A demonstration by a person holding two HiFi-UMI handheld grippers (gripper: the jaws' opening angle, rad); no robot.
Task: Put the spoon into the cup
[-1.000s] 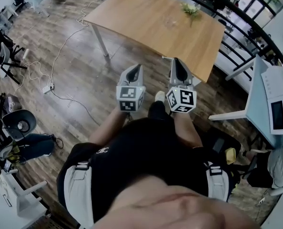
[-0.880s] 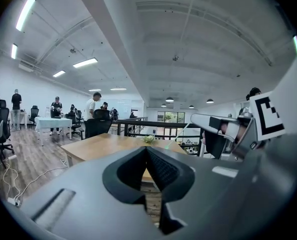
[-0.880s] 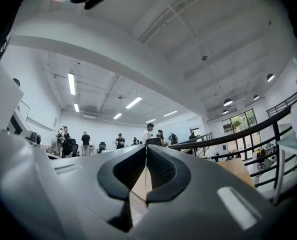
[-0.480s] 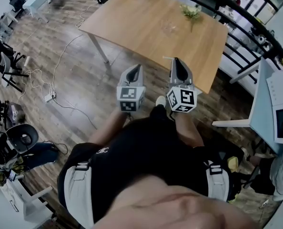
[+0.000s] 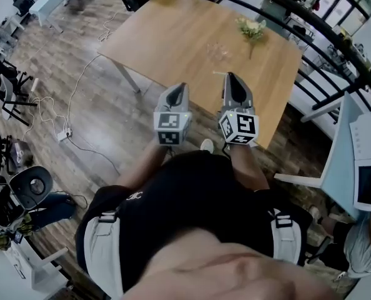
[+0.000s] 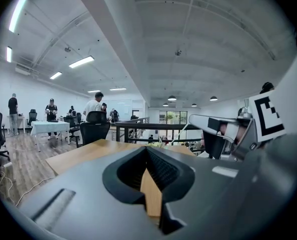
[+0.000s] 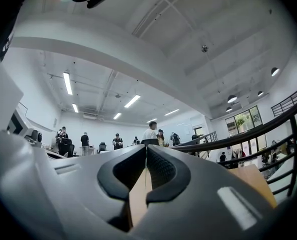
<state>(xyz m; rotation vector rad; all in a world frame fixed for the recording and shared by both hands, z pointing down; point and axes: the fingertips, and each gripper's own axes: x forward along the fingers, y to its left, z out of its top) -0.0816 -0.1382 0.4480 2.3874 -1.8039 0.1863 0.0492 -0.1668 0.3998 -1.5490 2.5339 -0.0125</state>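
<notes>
A person walks up to a light wooden table (image 5: 173,36) in an open-plan office, carrying the left gripper (image 5: 180,87) and right gripper (image 5: 230,79) side by side at waist height and pointing ahead. In the head view the table now sits lower and closer than a second ago. The strip of dark plank floor (image 5: 110,111) that lay between the left gripper's tip and the table's near edge is gone, and both tips now show against that edge. Each gripper's own view shows its jaws closed to a narrow seam with nothing between them, so both tools arrive empty. A clear glass cup (image 5: 220,50), faint from this height, stands about mid-surface towards the far edge. A small bunch of flowers (image 5: 251,27) lies just beyond it, near the far right corner. The spoon cannot be made out on the surface in any view. The approach looks nearly done, but the task itself has not begun: the spoon must first be found and picked up, and the thin glass looks easy to knock over.
</notes>
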